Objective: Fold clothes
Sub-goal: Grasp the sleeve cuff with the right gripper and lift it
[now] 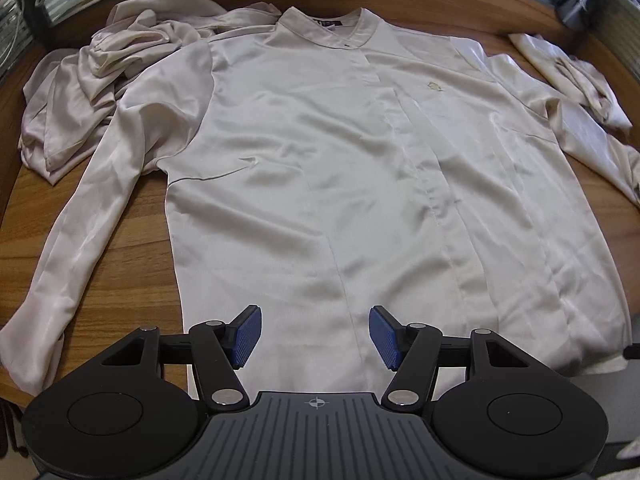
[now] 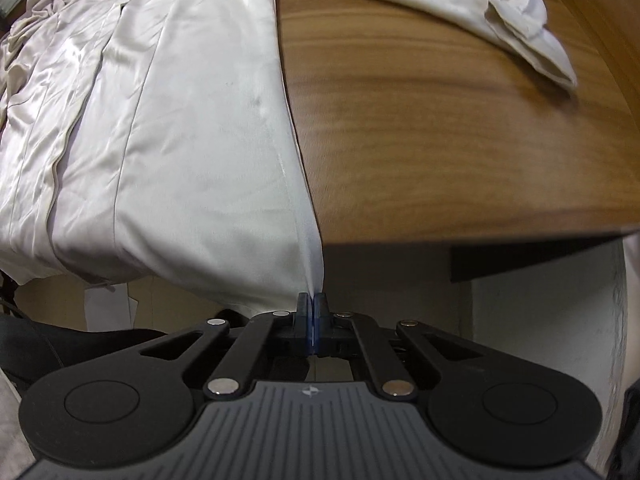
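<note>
Shirt: a pale cream long-sleeved shirt (image 1: 320, 152) lies front up and spread flat on the wooden tabletop (image 1: 112, 264), collar at the far side, hem at the near edge.
Placket: runs down the middle from the collar, closed.
Sleeves: one (image 1: 80, 240) stretches down along the shirt's side toward the near edge; the other (image 2: 460, 0) angles away across the bare wood.
Left gripper: the left gripper (image 1: 316, 338) hovers over the hem area near the shirt's middle — its blue-padded fingers (image 1: 246, 338) are spread wide with nothing between them.
Right gripper: the right gripper (image 2: 312, 312) sits at the tabletop's near edge, fingers pressed together on the shirt's bottom corner — a thin ridge of fabric runs up from the pinch along the side seam.
Hem: part of it hangs just over the tabletop edge beside the right gripper.
Other cloth: a crumpled beige garment (image 1: 92, 80) lies bunched at the far corner, touching the shirt's shoulder.
</note>
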A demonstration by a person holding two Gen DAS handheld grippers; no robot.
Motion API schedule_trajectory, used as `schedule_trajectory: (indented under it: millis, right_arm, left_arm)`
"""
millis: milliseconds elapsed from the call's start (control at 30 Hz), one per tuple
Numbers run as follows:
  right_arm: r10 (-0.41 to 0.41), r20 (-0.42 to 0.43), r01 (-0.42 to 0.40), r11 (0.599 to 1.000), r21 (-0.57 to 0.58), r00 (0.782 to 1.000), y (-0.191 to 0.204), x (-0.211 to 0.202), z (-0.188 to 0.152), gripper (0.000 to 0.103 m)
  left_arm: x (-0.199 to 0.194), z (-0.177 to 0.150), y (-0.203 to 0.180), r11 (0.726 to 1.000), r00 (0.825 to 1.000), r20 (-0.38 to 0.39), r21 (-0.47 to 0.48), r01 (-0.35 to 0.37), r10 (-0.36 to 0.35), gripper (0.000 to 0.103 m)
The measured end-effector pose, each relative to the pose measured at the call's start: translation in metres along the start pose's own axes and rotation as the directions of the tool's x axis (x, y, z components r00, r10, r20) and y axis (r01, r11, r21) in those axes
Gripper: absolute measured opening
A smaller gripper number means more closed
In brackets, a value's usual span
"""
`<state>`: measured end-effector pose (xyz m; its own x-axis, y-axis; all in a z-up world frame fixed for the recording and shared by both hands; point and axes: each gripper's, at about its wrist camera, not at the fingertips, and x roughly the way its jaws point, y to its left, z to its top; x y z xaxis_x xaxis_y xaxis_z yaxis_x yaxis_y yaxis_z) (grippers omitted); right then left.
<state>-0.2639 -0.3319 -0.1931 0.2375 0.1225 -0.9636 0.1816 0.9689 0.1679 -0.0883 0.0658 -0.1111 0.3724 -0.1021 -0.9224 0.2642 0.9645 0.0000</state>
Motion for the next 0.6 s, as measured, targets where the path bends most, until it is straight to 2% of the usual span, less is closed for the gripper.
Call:
schedule_trajectory:
  millis: [167, 300, 400, 567, 600]
  right_arm:
    - [-0.021, -0.026, 0.022, 1.0, 0.016, 0.999, 0.011, 0.002, -0.011, 0.001]
    - [-0.05, 0.021, 0.049, 0.998, 0.044, 0.999, 0.008, -0.012, -0.003, 0.005]
    - [-0.078, 0.082, 0.072, 0.995, 0.075, 0.994, -0.004, -0.029, 0.014, 0.021]
    - [-0.128, 0.18, 0.106, 0.986, 0.128, 0.975, -0.023, -0.057, 0.042, 0.03]
    - [-0.139, 0.199, 0.112, 0.984, 0.139, 0.97, -0.027, -0.062, 0.048, 0.034]
  left_arm:
    - [-0.004, -0.001, 0.006, 0.998, 1.0, 0.019, 0.063, 0.019, -0.021, 0.063]
    - [-0.003, 0.003, 0.007, 0.994, 0.998, 0.039, 0.104, 0.038, -0.042, 0.063]
    - [0.001, 0.008, 0.005, 0.991, 0.997, 0.051, 0.126, 0.049, -0.056, 0.064]
    - [0.001, 0.024, -0.009, 0.993, 0.993, 0.085, 0.094, 0.076, -0.084, 0.064]
    - [-0.001, 0.027, -0.014, 0.993, 0.991, 0.096, 0.083, 0.082, -0.09, 0.067]
